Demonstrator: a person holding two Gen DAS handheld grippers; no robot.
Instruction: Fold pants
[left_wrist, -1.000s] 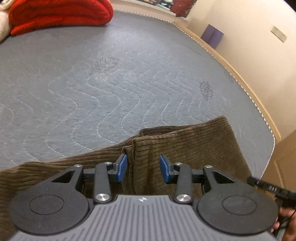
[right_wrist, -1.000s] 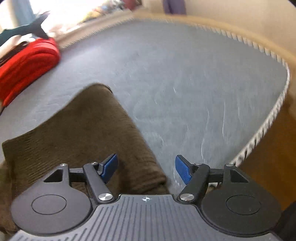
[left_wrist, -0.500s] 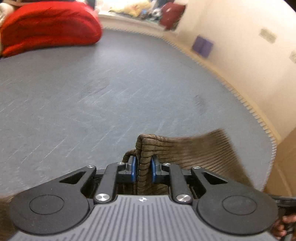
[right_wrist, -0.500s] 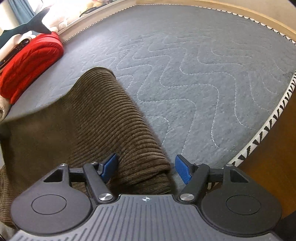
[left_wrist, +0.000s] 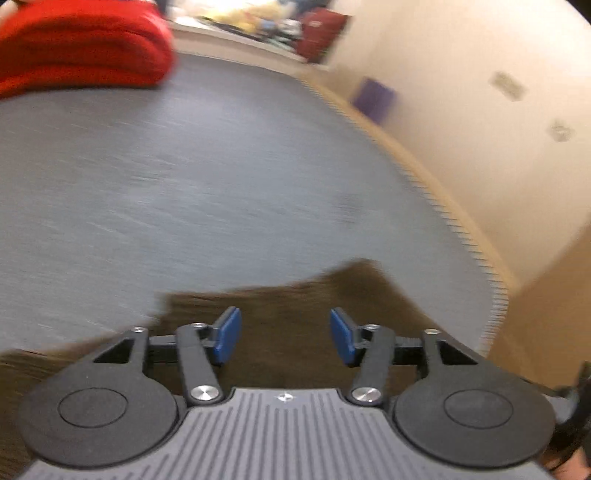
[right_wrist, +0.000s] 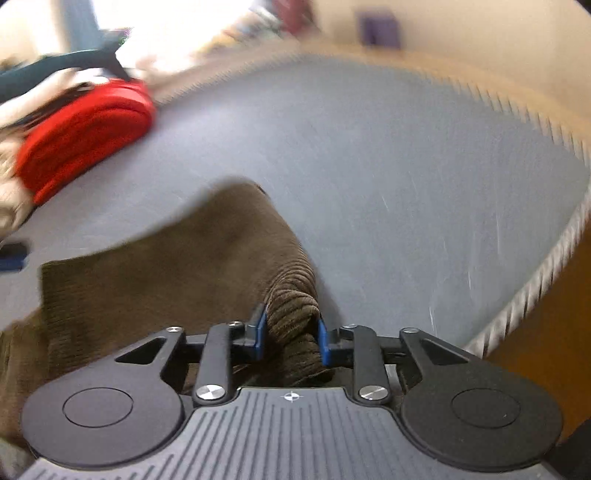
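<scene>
Brown corduroy pants (left_wrist: 295, 295) lie on the grey quilted mattress (left_wrist: 184, 166) near its front corner. My left gripper (left_wrist: 284, 332) hovers just above them, its jaws opening, with cloth beneath the blue pads but none pinched between them. In the right wrist view the pants (right_wrist: 166, 266) stretch away to the left. My right gripper (right_wrist: 291, 328) is closing on their thick rolled edge, and both blue pads press into the corduroy. Both views are blurred by motion.
A folded red blanket (left_wrist: 81, 48) lies at the far left of the mattress, also in the right wrist view as the red blanket (right_wrist: 85, 136). The mattress edge (right_wrist: 535, 295) with its piping runs close on the right, a cream wall (left_wrist: 480, 110) beyond it.
The left gripper, which pinched a fold of the pants half a second ago, has opened and let it drop. The right gripper has closed from wide open onto the rolled edge. Both hands rose.
</scene>
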